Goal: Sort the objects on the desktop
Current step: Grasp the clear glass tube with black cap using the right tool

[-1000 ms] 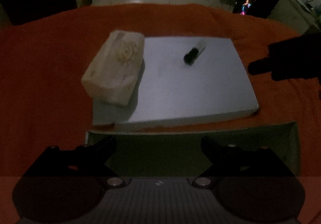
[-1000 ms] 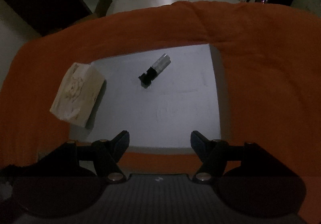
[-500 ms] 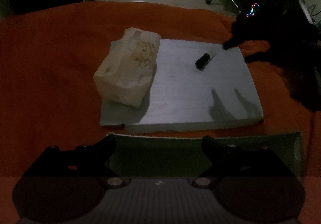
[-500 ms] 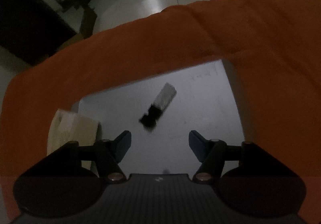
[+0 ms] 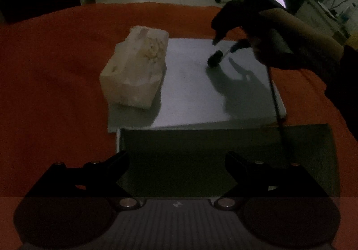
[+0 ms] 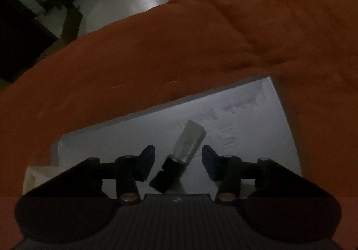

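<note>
While jaws close, silver-and-black stick (image 6: 179, 157) between them, untouched.

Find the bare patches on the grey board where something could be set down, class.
Free: the grey board between the tissue pack and the small black-and-silver object, down to the near edge. Crowded: the far right corner, where the right hand-held gripper straddles that object, and the pack's left edge.

i see both views very dim, fisheye-bent at the edges; a hard shadow falls across the pale board (image 5: 192, 93).
</note>
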Demonstrator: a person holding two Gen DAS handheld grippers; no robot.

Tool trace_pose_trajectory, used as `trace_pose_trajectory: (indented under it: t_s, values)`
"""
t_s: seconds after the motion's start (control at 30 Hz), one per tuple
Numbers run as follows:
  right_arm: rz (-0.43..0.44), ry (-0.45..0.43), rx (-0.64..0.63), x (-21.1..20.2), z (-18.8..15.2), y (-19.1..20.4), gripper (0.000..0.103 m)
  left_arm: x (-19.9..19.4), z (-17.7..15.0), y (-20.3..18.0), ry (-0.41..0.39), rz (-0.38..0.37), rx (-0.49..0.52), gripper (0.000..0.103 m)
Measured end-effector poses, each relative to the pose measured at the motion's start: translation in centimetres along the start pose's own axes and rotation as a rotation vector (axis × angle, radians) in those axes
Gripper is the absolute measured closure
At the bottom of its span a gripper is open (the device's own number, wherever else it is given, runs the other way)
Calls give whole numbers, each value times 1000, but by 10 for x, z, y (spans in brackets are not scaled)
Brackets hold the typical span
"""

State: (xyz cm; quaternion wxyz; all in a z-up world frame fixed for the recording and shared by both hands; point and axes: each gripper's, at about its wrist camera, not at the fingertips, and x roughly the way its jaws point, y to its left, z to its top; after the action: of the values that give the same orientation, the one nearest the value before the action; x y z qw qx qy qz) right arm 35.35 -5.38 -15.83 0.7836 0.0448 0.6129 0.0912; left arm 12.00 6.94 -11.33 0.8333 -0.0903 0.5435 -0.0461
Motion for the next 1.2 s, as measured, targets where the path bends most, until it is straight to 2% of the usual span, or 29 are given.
trace_pose_trajectory:
  t_s: [0.13,0.27,0.3,0.53,0.67,0.97,1.2]
  values:
    - [-23,6,-13,5,-2,8,60,1,-7,2,3,-21,23,10]
    - [-46,21,-23,11,-5,11,78,3,-14,5,10,-42,22,10]
    - [-51,19,-24,12,-6,11,79,3,-15,5,11,-43,25,10]
    - [-86,-21,-108,0,-22,14,81,3,-25,2,-12,-28,83,10]
    - [-82,-36,-152,-19,-31,17,81,3,-29,1,-18,-28,78,10]
    - [-14,-43,-205,-81,-64,10,81,1,-41,-6,-10,-5,111,9]
    - [47,-34,-250,-134,-104,10,81,1,-45,-6,-23,0,103,9]
